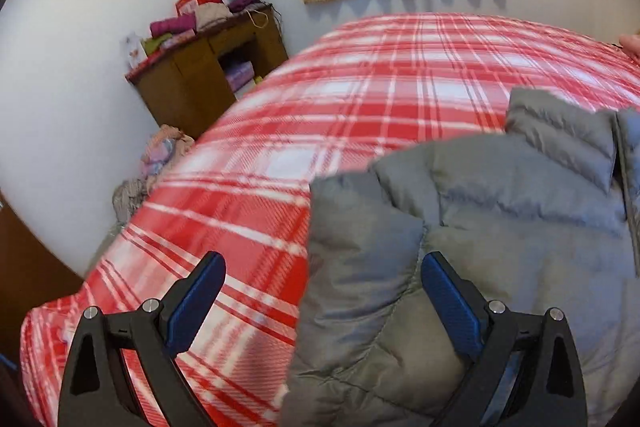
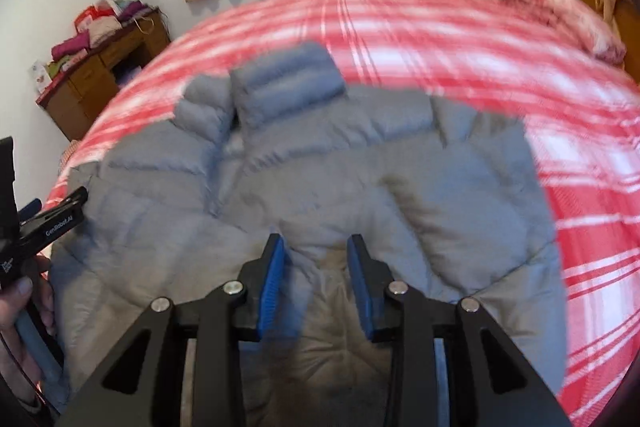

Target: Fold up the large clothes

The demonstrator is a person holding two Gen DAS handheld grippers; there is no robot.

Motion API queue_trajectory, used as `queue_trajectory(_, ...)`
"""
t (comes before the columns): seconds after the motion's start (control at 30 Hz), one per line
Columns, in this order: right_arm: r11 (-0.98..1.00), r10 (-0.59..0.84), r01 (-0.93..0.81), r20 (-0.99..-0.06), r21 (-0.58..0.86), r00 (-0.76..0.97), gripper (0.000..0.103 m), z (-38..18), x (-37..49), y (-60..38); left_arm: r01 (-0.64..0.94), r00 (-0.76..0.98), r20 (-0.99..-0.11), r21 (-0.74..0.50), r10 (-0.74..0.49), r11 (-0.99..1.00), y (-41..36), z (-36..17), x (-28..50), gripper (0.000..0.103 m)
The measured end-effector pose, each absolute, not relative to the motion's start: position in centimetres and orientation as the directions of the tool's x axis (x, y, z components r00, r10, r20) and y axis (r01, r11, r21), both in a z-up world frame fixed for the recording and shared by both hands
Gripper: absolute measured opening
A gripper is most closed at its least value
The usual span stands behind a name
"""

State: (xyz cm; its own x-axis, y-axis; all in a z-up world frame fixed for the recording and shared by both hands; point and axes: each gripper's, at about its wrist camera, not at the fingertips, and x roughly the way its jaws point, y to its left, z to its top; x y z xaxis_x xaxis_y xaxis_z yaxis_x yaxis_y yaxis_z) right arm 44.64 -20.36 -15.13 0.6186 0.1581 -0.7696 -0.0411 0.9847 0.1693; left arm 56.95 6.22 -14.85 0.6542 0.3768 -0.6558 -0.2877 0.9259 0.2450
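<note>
Two tongs over a grey puffer jacket [image 2: 304, 183] spread flat on the red plaid bed [image 1: 320, 99]. Left tongs [image 1: 322, 267] gape wide, empty, at the jacket's edge. Right tongs [image 2: 316, 247] partly open above the jacket, gripping nothing.

A grey quilted puffer jacket [image 1: 480, 227] is seen spread on a bed covered by a red-and-white plaid blanket [image 1: 320, 99]. The left gripper [image 1: 322, 267] is held above the jacket's folded edge, jaws set wide apart, nothing gripped. A brown wooden cabinet [image 1: 192, 83] piled with folded fabrics is noted against the wall.
</note>
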Motion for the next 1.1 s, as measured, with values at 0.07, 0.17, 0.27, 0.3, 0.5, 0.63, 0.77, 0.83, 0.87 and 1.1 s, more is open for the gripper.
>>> queue_trajectory(0.07, 0.985, 0.158, -0.047, -0.763, 0.166, 0.626, 0.035, -15.5, 44.4, -20.5, -0.265, 0.665, -0.646, 0.265, 0.375, 0.927, 5.2, -15.8, 56.4, 0.099)
queue_trajectory(0.17, 0.986, 0.155, -0.059, -0.748, 0.154, 0.645, 0.035, -15.9, 43.8, -20.6, -0.244, 0.676, -0.624, 0.311, 0.391, 0.918, 3.7, -16.5, 56.3, 0.099)
queue_trajectory(0.27, 0.988, 0.147, -0.066, -0.737, 0.138, 0.66, 0.036, -16.0, 43.3, -20.3, -0.238, 0.664, -0.627, 0.34, 0.408, 0.91, 3.3, -16.8, 56.8, 0.099)
queue_trajectory(0.3, 0.988, 0.145, -0.066, -0.737, 0.136, 0.661, 0.036, -16.1, 43.2, -20.3, -0.232, 0.657, -0.634, 0.345, 0.408, 0.909, 3.3, -16.9, 57.0, 0.099)
queue_trajectory(0.5, 0.989, 0.144, -0.067, -0.739, 0.134, 0.659, 0.036, -16.2, 43.4, -20.1, -0.22, 0.642, -0.667, 0.313, 0.379, 0.924, 3.8, -17.1, 57.4, 0.099)
queue_trajectory(0.63, 0.991, 0.134, -0.066, -0.738, 0.12, 0.661, 0.036, -16.3, 43.4, -20.0, -0.22, 0.642, -0.672, 0.301, 0.37, 0.928, 4.0, -17.1, 57.4, 0.099)
queue_trajectory(0.77, 0.991, 0.132, -0.066, -0.737, 0.118, 0.662, 0.036, -16.3, 43.3, -19.9, -0.219, 0.641, -0.674, 0.298, 0.367, 0.929, 4.1, -17.2, 57.4, 0.099)
queue_trajectory(0.83, 0.991, 0.133, -0.067, -0.737, 0.118, 0.662, 0.036, -16.4, 43.3, -19.9, -0.218, 0.64, -0.675, 0.298, 0.367, 0.929, 4.0, -17.2, 57.4, 0.099)
queue_trajectory(0.87, 0.991, 0.131, -0.066, -0.737, 0.117, 0.663, 0.036, -16.4, 43.3, -19.9, -0.218, 0.64, -0.675, 0.299, 0.367, 0.929, 3.9, -17.3, 57.5, 0.099)
queue_trajectory(1.1, 0.993, 0.116, -0.067, -0.74, 0.096, 0.662, 0.036, -16.5, 43.2, -19.7, -0.216, 0.638, -0.67, 0.319, 0.381, 0.923, 3.5, -17.4, 57.5, 0.1)
